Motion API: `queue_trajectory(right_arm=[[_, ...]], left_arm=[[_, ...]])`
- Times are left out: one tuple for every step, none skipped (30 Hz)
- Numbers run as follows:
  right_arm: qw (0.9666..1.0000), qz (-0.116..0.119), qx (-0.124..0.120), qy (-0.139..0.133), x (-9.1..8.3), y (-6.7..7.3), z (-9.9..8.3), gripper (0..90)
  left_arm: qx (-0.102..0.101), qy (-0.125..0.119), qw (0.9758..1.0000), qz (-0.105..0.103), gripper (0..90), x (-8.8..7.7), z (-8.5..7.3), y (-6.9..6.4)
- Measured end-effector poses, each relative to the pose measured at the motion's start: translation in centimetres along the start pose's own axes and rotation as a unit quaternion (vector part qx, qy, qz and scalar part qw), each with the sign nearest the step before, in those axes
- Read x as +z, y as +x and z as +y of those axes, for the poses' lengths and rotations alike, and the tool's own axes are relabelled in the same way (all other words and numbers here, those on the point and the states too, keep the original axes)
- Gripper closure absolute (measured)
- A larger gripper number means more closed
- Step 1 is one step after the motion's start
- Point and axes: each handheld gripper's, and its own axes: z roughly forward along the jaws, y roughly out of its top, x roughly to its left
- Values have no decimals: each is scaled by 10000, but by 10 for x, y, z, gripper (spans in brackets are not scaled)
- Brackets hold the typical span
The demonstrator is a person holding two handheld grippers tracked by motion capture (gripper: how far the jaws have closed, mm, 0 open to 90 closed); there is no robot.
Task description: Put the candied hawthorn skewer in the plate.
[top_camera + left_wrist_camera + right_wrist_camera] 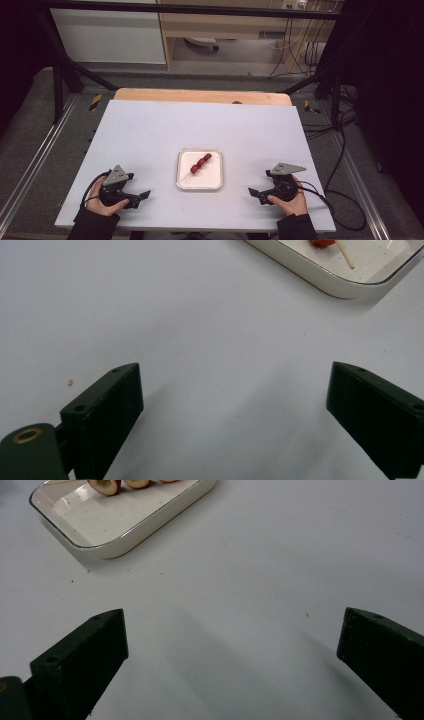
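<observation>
From the high view, my left gripper (141,196) sits at the near left of the pale grey tabletop (150,135), held in my left hand (102,200), its black jaws pointing right toward the middle. My right gripper (255,193) mirrors it at the near right in my right hand (290,200), jaws pointing left. Between the two, well apart from both, lies the shallow white rectangular tray with a thin metal rim (200,186). In it rests a thin wooden skewer threaded with three round red fruit pieces (201,163), lying on a slant from the near left of the tray to its far right.

In the left gripper view, my jaws stand wide apart with only bare tabletop (210,350) between them; I grip nothing. A corner of the white tray (330,282) shows at the far right, with the skewer's bare wooden end and a bit of red fruit (345,254) inside it. A tiny crumb (70,382) lies on the table just left of my left jaw.

In the right gripper view, my jaws are likewise spread wide over empty tabletop (240,605), holding nothing. The tray (125,535) shows at the far left, and the cut red fruit pieces (105,485) sit along its far edge.
</observation>
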Motion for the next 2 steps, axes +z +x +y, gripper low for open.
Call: queue_trajectory(right_arm=[[10000, 6, 25, -1, 0, 0, 0, 6], [10000, 14, 31, -1, 0, 1, 0, 6]], left_arm=[[0, -22, 10000, -6, 80, 0, 0, 0], [7, -36, 10000, 3, 80, -1, 0, 1]])
